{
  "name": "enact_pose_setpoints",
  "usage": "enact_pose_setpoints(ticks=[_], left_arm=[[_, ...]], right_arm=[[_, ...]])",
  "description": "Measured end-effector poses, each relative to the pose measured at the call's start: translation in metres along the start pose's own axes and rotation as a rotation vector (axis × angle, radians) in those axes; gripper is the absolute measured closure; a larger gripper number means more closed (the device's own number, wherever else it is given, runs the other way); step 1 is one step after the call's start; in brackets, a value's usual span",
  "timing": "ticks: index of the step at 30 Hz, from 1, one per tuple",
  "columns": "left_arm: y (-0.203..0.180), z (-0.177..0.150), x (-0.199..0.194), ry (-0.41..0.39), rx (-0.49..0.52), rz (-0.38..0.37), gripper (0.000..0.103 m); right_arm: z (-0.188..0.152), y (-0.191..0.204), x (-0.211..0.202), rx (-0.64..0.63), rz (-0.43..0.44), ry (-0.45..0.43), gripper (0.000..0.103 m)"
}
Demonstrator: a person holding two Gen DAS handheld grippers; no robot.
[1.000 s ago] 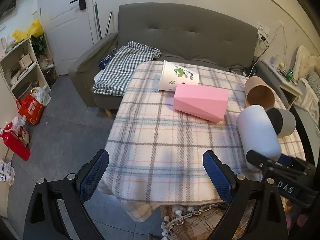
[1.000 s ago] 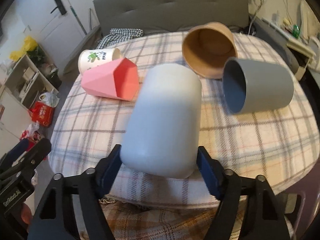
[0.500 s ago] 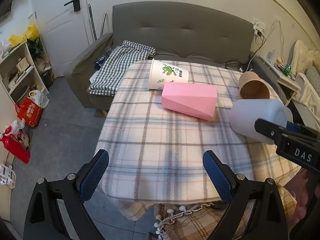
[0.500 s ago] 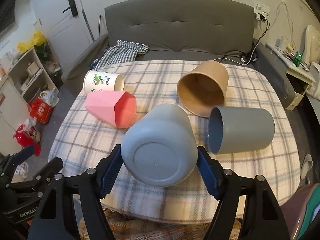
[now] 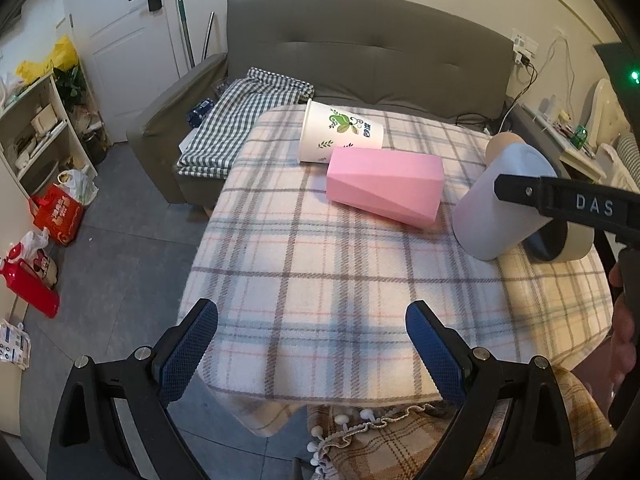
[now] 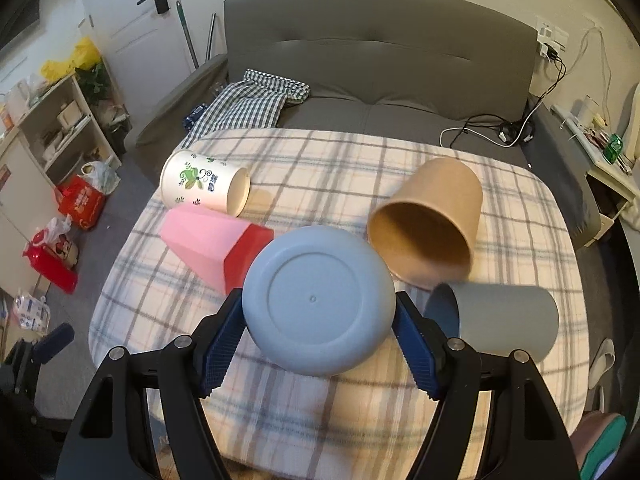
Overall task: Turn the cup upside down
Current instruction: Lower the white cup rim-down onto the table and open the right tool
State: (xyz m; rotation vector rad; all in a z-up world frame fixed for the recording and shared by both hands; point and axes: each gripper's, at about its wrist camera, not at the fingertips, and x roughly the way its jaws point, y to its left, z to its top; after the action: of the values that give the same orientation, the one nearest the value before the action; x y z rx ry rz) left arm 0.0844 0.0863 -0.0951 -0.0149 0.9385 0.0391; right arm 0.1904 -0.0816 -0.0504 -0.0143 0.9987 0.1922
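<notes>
The right gripper clamps the pale blue smooth plastic cup between its two blue ribbed pads, one pad on each side of the cup wall. The cup is held above the table covered by a plaid cloth, with its flat circular base turned toward the right wrist camera. In the left wrist view the same cup is tilted, base up and open end down toward the cloth; whether the rim touches the cloth cannot be told.

Readable writing: the letters "DAS" appear in white on the black arm of the right gripper in the left wrist view. The white paper cup with green leaf print carries small blue characters that are too small to read.

Count: five cups in total. Four lie on their sides on the cloth: the white paper cup, the pink faceted cup, the brown kraft paper cup and the grey cylindrical cup.

Change from 0.5 s ago: the blue cup's base now faces the camera more squarely, and the cup has rotated further toward inverted.

The left gripper is spread wide and holds nothing, positioned over the near table edge.
</notes>
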Motion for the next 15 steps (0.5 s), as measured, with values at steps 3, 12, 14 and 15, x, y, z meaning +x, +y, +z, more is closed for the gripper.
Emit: enact_pose_setpoints(ticks=[3,12,14,15], left_arm=[[0.001,0.0,0.001,0.004,0.001,0.0,0.005],[-0.001,0.002,-0.009,-0.005,0.014,0.015,0.005],[-0.003,0.003,-0.015,-0.015,0.017,0.021,0.005],[-0.004,0.004,-0.018,-0.02,0.017,0.022,0.005]], right_arm=[[0.003,0.001,0.002,-0.007,-0.004,0.004,0.031],[0.01,-0.003,-0.011,0.018,-0.005,-0.045,0.022],[0.012,-0.006,-0.02,0.022,-0.003,-0.068,0.022],[0.014,-0.007,-0.024,0.022,-0.001,-0.078,0.022]])
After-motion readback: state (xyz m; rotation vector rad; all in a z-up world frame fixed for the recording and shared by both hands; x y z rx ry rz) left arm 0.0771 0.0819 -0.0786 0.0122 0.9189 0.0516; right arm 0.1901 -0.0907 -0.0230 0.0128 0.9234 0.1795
